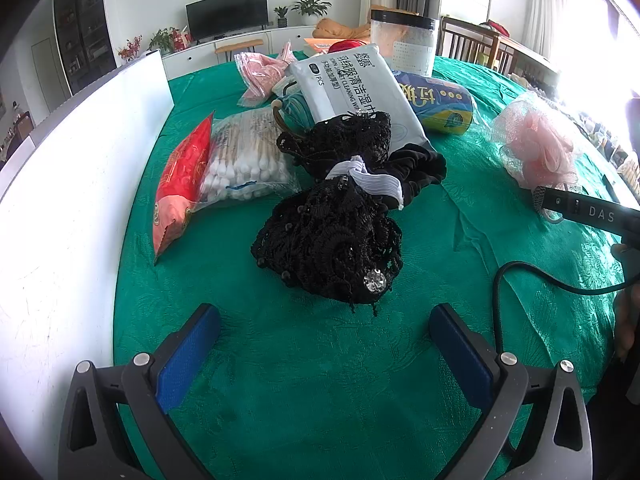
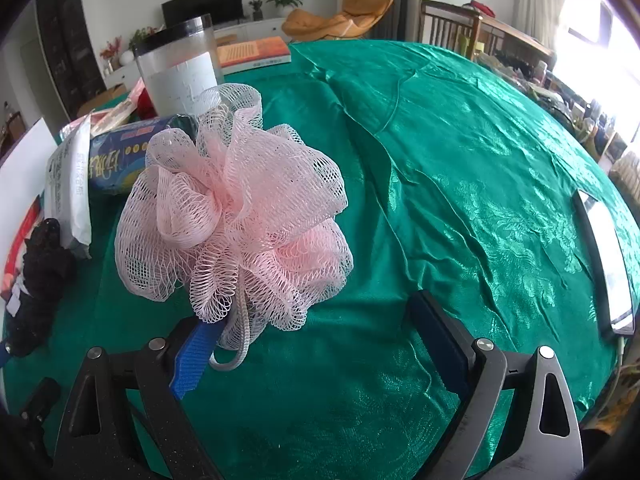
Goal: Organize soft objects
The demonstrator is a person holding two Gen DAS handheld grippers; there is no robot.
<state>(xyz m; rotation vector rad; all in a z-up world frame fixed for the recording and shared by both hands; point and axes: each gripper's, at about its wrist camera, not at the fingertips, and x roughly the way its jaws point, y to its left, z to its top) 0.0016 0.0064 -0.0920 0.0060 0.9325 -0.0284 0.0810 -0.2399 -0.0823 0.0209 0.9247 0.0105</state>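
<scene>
Left tool [image 1: 326, 344]: released, blue pads spread wide, nothing between them, low over the green-clothed worktop [image 1: 320, 380]. Black lace bundle [image 1: 332, 236] sits at 12 o'clock just ahead of the fingertips, a white elastic band [image 1: 366, 178] round its middle and a clear gem [image 1: 375, 280] on the near end. A black scrunchie [image 1: 424, 164] touches its far right side.

At 10–11 o'clock of the lace: bag of cotton swabs [image 1: 248, 160], with a red packet [image 1: 180, 176] touching its left side. Behind the lace at 12–1 o'clock: grey wet-wipe pack [image 1: 352, 84], a blue-yellow pack [image 1: 436, 100] right of it, and a clear canister with black lid [image 1: 404, 40] at the back. A pink bagged item [image 1: 260, 74] lies at 11 o'clock far back. White board [image 1: 80, 152] stands along the worktop's left edge.

Right tool [image 2: 316, 344]: released, pads well apart. Pink mesh bath pouf [image 2: 232, 220] rests on the worktop at its 11 o'clock; the pouf's lower ruffles and white cord loop [image 2: 240, 340] touch the left pad [image 2: 192, 356], right pad clear. No grip on it. A phone [image 2: 608, 256] lies at 3 o'clock near the worktop edge.
</scene>
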